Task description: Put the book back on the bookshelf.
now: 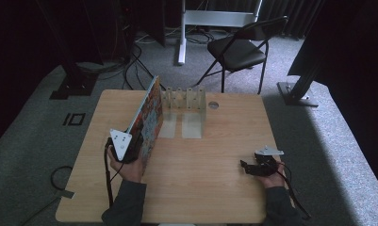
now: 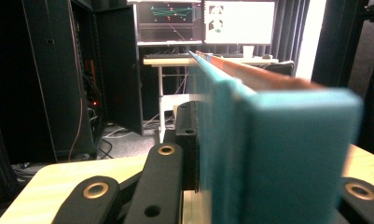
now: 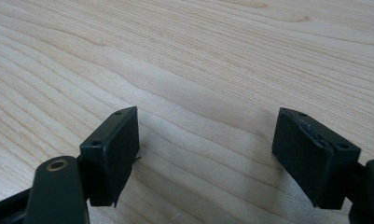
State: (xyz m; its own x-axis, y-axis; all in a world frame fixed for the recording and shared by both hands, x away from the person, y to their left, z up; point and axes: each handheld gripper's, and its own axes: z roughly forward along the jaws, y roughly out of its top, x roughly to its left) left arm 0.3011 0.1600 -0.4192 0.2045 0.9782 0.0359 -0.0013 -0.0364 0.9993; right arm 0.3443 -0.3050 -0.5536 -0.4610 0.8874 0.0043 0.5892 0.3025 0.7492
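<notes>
jaws of our left gripper point(image 1: 130, 147) are clamped on the near lower edge of a big flat picture book point(image 1: 146, 120), which stands on its long edge on the tabletop point(image 1: 215, 155), leaning a little and running from our left hand toward the clear slotted rack point(image 1: 184, 101) at the far side. in the left gripper view the teal cover point(image 2: 287, 154) sits pinched between the black jaws, its top edge stretching away toward the monitors point(image 2: 208, 21).

we judge the book stiff enough to hold its shape as a board, but wide and thin, so it will want to swing or tip about the single pinch point; a glossy cover may also slide under the pads. taking it low and near the spine end, as now, keeps it upright only while the bottom edge rests on the wood. to lift it we would want a second hold further along.

our right gripper point(image 1: 258, 165) lies well apart at the near right of the tabletop, its jaws spread wide with nothing between them, bare wood grain beneath. beyond the tabletop a folding chair point(image 1: 238, 47) stands on grey carpet.
</notes>
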